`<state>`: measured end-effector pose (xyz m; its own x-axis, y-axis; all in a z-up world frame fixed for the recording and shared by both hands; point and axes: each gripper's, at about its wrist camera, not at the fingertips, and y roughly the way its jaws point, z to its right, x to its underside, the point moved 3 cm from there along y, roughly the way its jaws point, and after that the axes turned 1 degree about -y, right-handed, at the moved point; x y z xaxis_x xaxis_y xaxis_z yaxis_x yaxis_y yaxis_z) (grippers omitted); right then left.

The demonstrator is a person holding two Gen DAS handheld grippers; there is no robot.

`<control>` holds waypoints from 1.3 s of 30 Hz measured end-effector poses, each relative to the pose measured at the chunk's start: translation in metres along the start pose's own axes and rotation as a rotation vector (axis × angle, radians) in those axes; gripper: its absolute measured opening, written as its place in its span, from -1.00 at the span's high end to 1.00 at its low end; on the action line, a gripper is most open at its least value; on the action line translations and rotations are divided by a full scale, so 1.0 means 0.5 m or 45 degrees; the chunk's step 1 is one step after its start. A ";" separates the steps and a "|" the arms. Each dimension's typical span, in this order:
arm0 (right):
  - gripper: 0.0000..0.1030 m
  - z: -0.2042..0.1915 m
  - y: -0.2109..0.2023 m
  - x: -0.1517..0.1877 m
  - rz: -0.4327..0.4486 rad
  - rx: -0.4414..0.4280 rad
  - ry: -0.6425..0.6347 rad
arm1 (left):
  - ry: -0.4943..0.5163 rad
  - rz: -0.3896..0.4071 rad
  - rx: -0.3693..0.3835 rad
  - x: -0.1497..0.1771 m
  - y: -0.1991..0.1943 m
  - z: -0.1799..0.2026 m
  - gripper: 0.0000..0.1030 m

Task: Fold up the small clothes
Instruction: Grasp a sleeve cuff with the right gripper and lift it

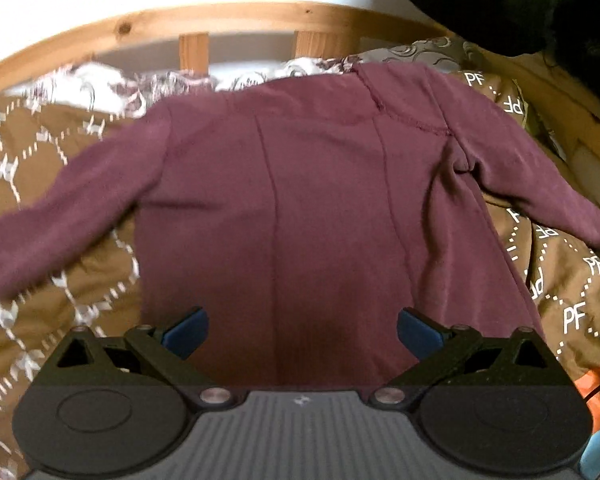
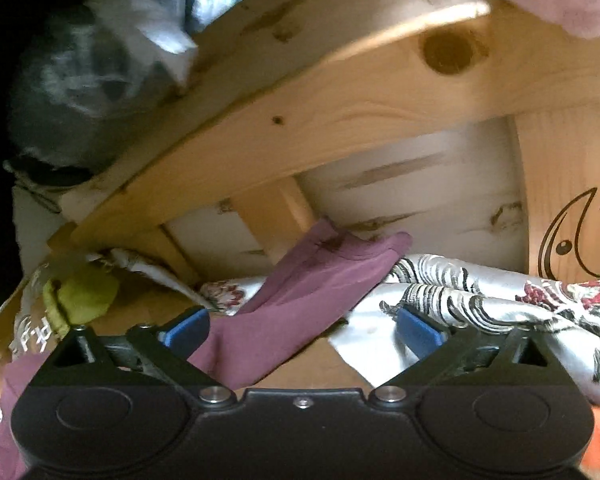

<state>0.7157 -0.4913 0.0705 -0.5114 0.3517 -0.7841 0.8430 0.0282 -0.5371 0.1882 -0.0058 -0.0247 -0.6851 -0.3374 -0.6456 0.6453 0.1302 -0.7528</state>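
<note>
A maroon long-sleeved top point(image 1: 300, 200) lies spread flat on a bed, over a brown quilt point(image 1: 32, 184) printed with white diamonds and "PF" letters. Seen from the left wrist, the body of the top runs from near the camera up toward the headboard, with two lengthwise seams down it. One sleeve stretches out to the left across the quilt; the other angles down to the right, with a bunched fold where it meets the body. Beyond the far edge of the top sits a white floral pillow point(image 1: 112, 84), and behind that the pine bed frame point(image 1: 220, 20) with its upright slats.

The left hand-held gripper point(image 1: 302, 332) hangs over the near hem of the top, jaws spread wide, its blue pads point(image 1: 188, 334) clear of the cloth — nothing is grasped.

The right wrist view is tilted and looks into the corner of the bed. A sleeve end of the maroon top point(image 2: 312, 292) lies there, running from between the fingers up toward the wooden rail point(image 2: 340, 100), partly over a silver-and-black floral cover point(image 2: 480, 300). The right hand-held gripper point(image 2: 302, 332) is released as well: its jaws stand wide, the sleeve passing between them without either pad pressing on it. A yellow-green cloth point(image 2: 80, 296) sits bunched at the left, beside the frame. A black line drawing point(image 2: 572, 236) marks the wooden panel at the right.
</note>
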 end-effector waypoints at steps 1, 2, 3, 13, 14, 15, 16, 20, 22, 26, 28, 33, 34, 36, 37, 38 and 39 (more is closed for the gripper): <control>-0.76 0.005 0.003 0.003 -0.014 0.018 0.011 | -0.012 -0.004 0.012 0.009 0.003 0.001 -0.99; -0.71 0.010 0.010 0.004 -0.020 0.028 0.022 | -0.012 -0.014 0.022 0.016 0.006 0.004 -0.99; -0.68 0.016 0.013 0.003 -0.019 0.029 0.033 | 0.001 -0.025 0.027 0.021 0.007 0.005 -0.99; 0.87 0.047 0.013 -0.020 0.076 -0.046 0.146 | 0.033 0.026 0.017 0.021 -0.028 0.000 -0.99; 0.88 0.042 -0.001 -0.021 0.111 -0.064 0.115 | 0.033 0.037 0.017 0.020 -0.035 -0.002 -0.99; 0.89 0.034 -0.016 -0.024 0.149 -0.081 0.079 | 0.034 0.050 0.018 0.019 -0.042 -0.004 -0.99; 0.89 0.024 -0.035 -0.025 0.194 -0.102 0.033 | 0.035 0.064 0.020 0.016 -0.049 -0.007 -0.99; 0.89 -0.047 -0.134 -0.012 0.381 -0.256 -0.237 | 0.023 0.146 0.019 0.004 -0.084 -0.022 -0.99; 0.89 -0.091 -0.193 0.001 0.467 -0.354 -0.365 | -0.001 0.190 0.016 -0.002 -0.102 -0.035 -0.99; 0.90 -0.209 -0.311 0.062 0.587 -0.589 -0.616 | -0.060 0.275 0.003 -0.012 -0.136 -0.071 -0.99; 0.90 -0.272 -0.353 0.105 0.606 -0.701 -0.734 | -0.107 0.321 -0.028 -0.016 -0.152 -0.096 -0.99; 0.90 -0.369 -0.433 0.227 0.519 -0.926 -0.907 | -0.272 0.417 -0.072 -0.021 -0.190 -0.176 -0.99; 0.90 -0.387 -0.448 0.258 0.495 -0.968 -0.950 | -0.289 0.434 -0.082 -0.019 -0.196 -0.190 -0.99; 0.90 -0.418 -0.454 0.312 0.444 -1.034 -1.028 | -0.306 0.465 -0.104 -0.014 -0.208 -0.214 -0.99; 0.90 -0.430 -0.455 0.334 0.423 -1.059 -1.060 | -0.310 0.479 -0.114 -0.010 -0.214 -0.225 -0.99; 0.90 -0.437 -0.470 0.367 0.398 -1.088 -1.101 | -0.314 0.491 -0.126 -0.007 -0.217 -0.234 -0.99; 0.90 -0.446 -0.466 0.390 0.371 -1.111 -1.135 | -0.314 0.497 -0.135 -0.004 -0.220 -0.241 -0.99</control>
<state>0.4567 -0.2205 0.1121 0.0607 -0.2877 -0.9558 0.5982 0.7771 -0.1960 0.0780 0.0928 0.0440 -0.2894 -0.4541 -0.8426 0.7916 0.3813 -0.4774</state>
